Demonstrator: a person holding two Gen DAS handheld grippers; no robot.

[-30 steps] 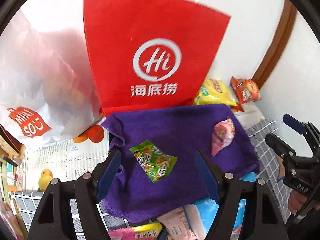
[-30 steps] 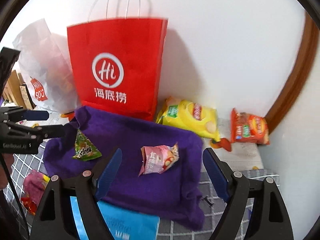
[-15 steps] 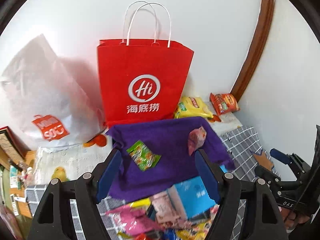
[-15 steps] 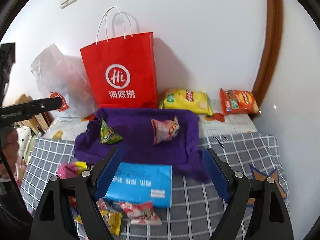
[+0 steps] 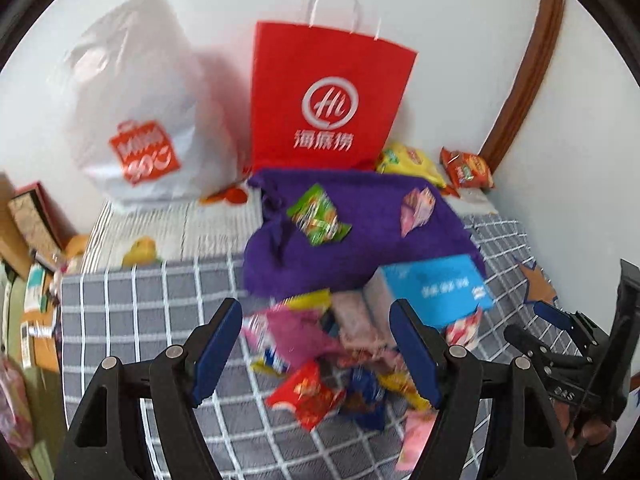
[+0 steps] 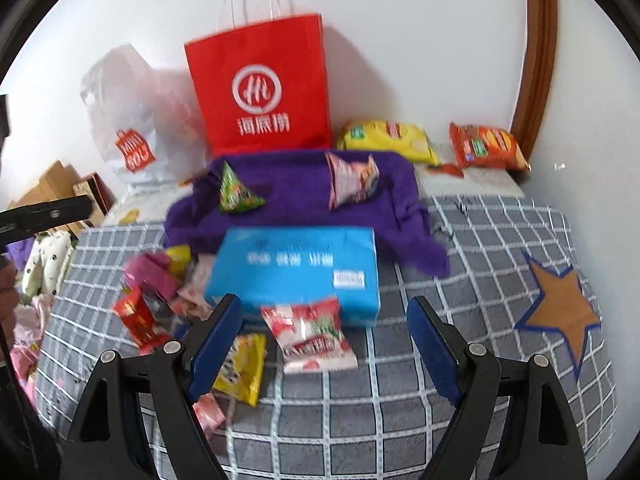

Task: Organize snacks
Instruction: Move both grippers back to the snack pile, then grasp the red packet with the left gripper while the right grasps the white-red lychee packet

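Both my grippers, left (image 5: 316,344) and right (image 6: 324,344), spread wide, holding nothing. Green packet (image 6: 238,194) and pink packet (image 6: 352,180) lie apart on purple towel (image 6: 296,196). Loose snack pile (image 5: 332,356) on grey checked bedspread (image 6: 460,280), beside blue box (image 6: 296,272). Frames blurred.

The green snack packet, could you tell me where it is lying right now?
The green snack packet lies on the left part of the purple towel, left of the pink packet, before the red bag.
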